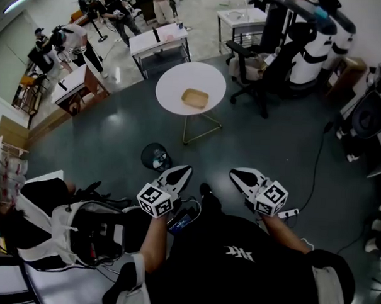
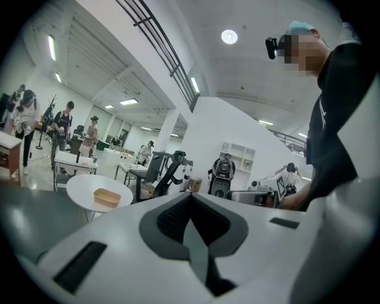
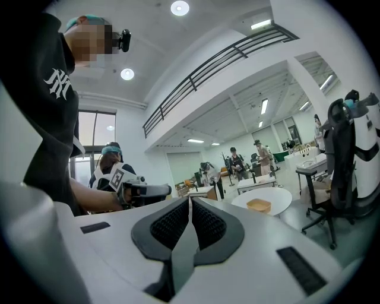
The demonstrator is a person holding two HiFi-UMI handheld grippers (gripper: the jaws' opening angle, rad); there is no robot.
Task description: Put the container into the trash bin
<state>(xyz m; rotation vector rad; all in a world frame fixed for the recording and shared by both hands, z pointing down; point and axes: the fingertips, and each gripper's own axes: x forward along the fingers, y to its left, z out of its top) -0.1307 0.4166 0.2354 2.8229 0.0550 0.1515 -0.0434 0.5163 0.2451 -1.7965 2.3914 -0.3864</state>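
A tan, shallow container (image 1: 195,98) lies on a round white table (image 1: 174,84) some way ahead of me. It also shows far off as the container (image 2: 107,196) in the left gripper view and the container (image 3: 259,205) in the right gripper view. A dark round trash bin (image 1: 155,157) stands on the floor, just ahead of my left gripper (image 1: 184,170). My right gripper (image 1: 235,174) is level beside it. Both are shut and hold nothing; the jaws meet in the left gripper (image 2: 190,197) and the right gripper (image 3: 189,200).
A black office chair (image 1: 263,72) stands right of the table, with desks (image 1: 159,43) and several people behind it. A backpack (image 1: 89,232) lies at my lower left. A cable and power strip (image 1: 288,214) run over the dark floor at right.
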